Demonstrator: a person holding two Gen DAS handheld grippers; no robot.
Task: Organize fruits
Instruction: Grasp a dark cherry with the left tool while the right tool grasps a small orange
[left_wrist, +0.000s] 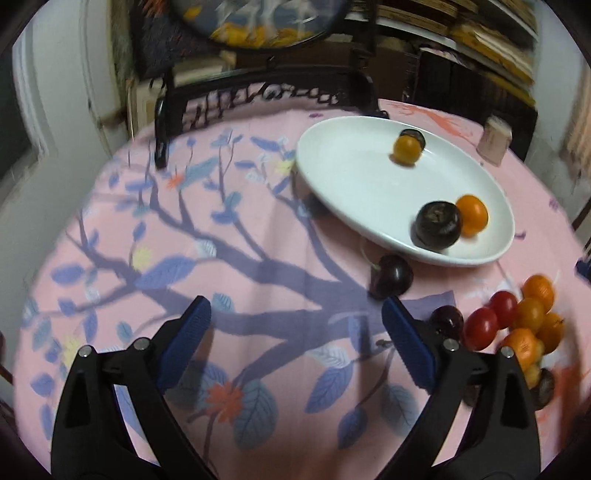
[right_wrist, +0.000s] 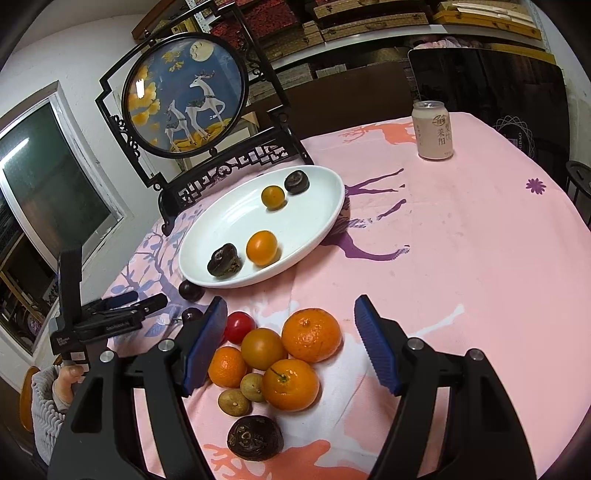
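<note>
A white oval plate (right_wrist: 314, 218) (left_wrist: 354, 184) holds two dark round fruits (right_wrist: 224, 260) and two orange fruits (right_wrist: 262, 247). A pile of loose fruit lies on the pink cloth: a large mandarin (right_wrist: 311, 334), other oranges (right_wrist: 290, 384), a red tomato (right_wrist: 240, 326), small brown fruits (right_wrist: 233, 402) and a dark fruit (right_wrist: 255, 437). My right gripper (right_wrist: 291, 339) is open and empty, above the pile. My left gripper (left_wrist: 295, 332) is open and empty over bare cloth; it also shows in the right wrist view (right_wrist: 125, 301). A dark cherry (left_wrist: 391, 276) lies just ahead of its right finger.
A framed deer screen (right_wrist: 188, 96) on a black stand rises behind the plate. A pale drink can (right_wrist: 433, 130) stands at the far side of the table. The fruit pile (left_wrist: 517, 321) lies right of my left gripper. The pink cloth (right_wrist: 461, 258) covers the table.
</note>
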